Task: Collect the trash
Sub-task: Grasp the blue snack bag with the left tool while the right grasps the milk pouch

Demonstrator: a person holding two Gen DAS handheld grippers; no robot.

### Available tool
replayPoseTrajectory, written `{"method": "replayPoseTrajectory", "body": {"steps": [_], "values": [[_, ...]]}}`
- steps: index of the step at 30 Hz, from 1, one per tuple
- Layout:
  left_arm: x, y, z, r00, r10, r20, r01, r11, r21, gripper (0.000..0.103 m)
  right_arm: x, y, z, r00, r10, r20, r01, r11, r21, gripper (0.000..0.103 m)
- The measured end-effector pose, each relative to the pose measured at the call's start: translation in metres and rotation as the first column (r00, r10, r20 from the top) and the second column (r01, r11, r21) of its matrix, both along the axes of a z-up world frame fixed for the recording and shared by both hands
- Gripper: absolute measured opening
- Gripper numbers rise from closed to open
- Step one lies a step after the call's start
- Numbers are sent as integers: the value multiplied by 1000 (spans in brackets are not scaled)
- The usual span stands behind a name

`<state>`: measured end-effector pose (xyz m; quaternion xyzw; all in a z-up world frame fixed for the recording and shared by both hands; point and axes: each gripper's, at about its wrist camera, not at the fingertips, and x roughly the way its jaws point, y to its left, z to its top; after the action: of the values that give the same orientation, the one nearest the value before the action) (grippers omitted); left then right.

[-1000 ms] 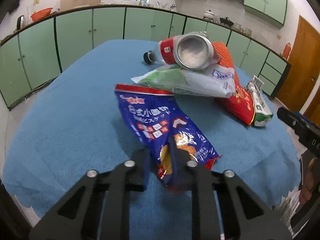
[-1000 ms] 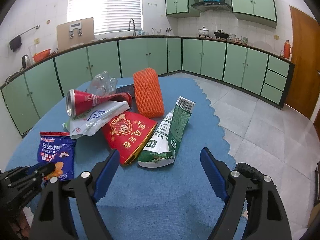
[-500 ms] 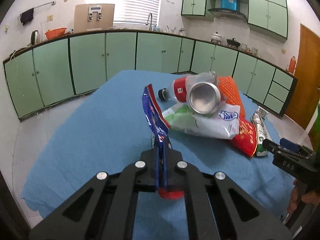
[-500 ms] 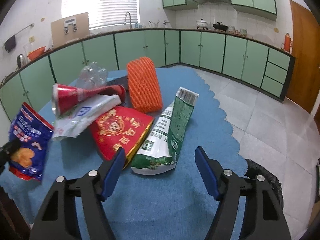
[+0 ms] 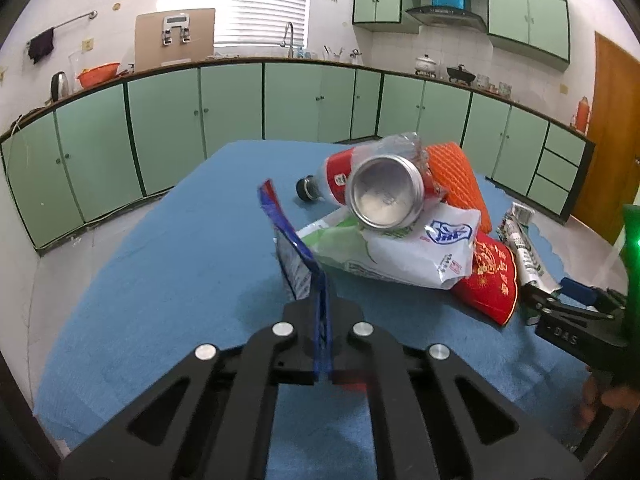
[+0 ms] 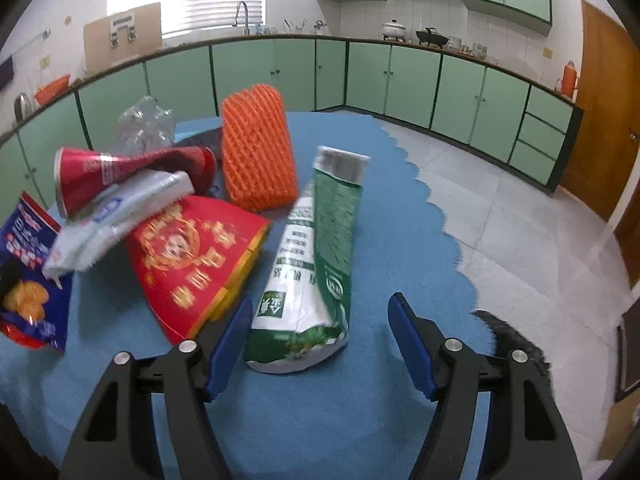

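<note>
My left gripper [image 5: 324, 316] pinches the bottom edge of a blue snack bag [image 5: 296, 256], which stands edge-on above the blue tablecloth [image 5: 180, 260]; the jaws are easing open slightly, with the bag still between the pads. My right gripper [image 6: 318, 320] is open, its blue fingers on either side of the near end of a green-and-white bag [image 6: 316, 256] without touching it. To its left lie a red packet [image 6: 192, 256], a white wrapper [image 6: 116, 212] and a crushed red can [image 6: 92, 172].
An orange foam net [image 6: 256, 152] and a clear plastic bottle [image 6: 140, 128] lie behind the pile. Something black and ragged [image 6: 516, 340] shows past the table's right edge, over the tiled floor. Green cabinets ring the room.
The left gripper has lifted the blue snack bag off the cloth, and it now stands edge-on. The right gripper has come down and forward around the green-and-white bag, and its jaws have narrowed a little.
</note>
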<state>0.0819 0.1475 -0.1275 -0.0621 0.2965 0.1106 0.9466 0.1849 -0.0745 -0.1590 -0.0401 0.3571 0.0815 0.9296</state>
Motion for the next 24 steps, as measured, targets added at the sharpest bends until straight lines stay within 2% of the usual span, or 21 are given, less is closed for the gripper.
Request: {"method": "replayPoseTrajectory", "body": {"steps": [4,6,9,11,12,13,14,15,18,24], "values": [[4,-4,-12,999,1,-37,-2,1000,-19,18,-1,-12,-1,999,-31,-15,30,999,-13,69],[6,-5,-18,998,-1,-58,-1,1000,-26,28,3,-15,-1,999,-36,-14,36,999,-1,69],[10,-1,-26,996,5,-89,-11,998,-62,34,12,-13,-2,999,-23,-23,23,1000,8,71],[12,3,-31,995,16,-102,-25,996,-82,33,17,-11,-4,999,-19,-27,20,1000,4,71],[13,5,-33,994,18,-106,-27,995,-91,32,20,-10,-5,999,-13,-38,13,1000,12,70],[15,8,-35,994,17,-110,-28,994,-103,30,21,-11,-7,999,-6,-49,7,1000,21,61],[15,10,-37,994,20,-112,-33,993,-112,21,22,-11,-9,998,0,-61,1,1000,27,51],[15,12,-37,994,22,-108,-35,992,-122,17,22,-11,-9,998,8,-59,-6,999,32,47],[13,13,-34,996,29,-86,-40,992,-122,5,19,-9,-7,998,24,-54,-23,1000,21,47],[-6,14,-9,998,56,-19,-58,995,-76,1,2,-11,6,999,34,-7,-34,999,21,46]]}}
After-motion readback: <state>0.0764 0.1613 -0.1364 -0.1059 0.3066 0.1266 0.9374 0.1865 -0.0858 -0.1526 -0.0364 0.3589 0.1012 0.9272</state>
